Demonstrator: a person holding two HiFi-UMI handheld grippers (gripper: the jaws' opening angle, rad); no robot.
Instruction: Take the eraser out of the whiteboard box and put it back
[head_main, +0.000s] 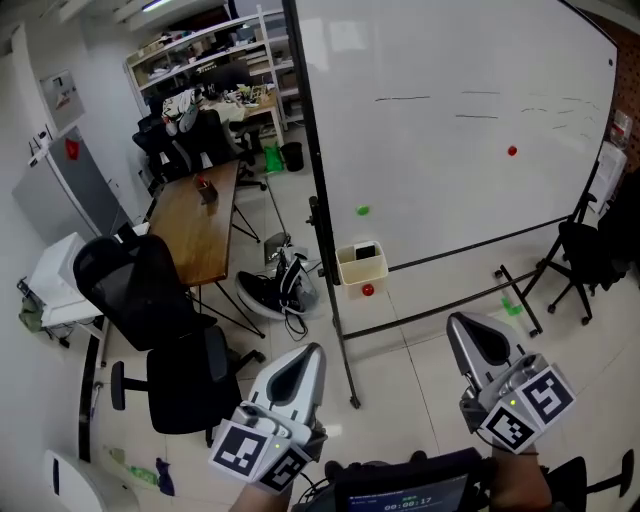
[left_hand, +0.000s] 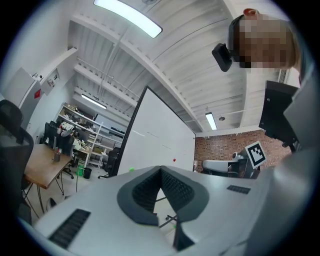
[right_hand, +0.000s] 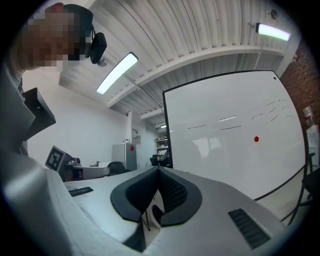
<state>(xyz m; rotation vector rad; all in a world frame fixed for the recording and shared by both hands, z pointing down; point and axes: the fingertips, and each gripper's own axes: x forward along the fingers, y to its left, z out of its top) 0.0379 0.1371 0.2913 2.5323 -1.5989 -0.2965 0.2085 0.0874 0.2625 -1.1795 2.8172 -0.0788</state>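
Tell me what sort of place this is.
Most likely an office or lab workroom: a large standing whiteboard, a wooden desk with black office chairs beside it, and cluttered storage shelves along the far wall.

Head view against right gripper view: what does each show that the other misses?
Only the head view: the whiteboard box at the board's lower edge with a dark item inside, and the wooden table. Only the right gripper view: the ceiling lights and the right gripper with its pads pressed together, nothing between. Both: the whiteboard and its red magnet.
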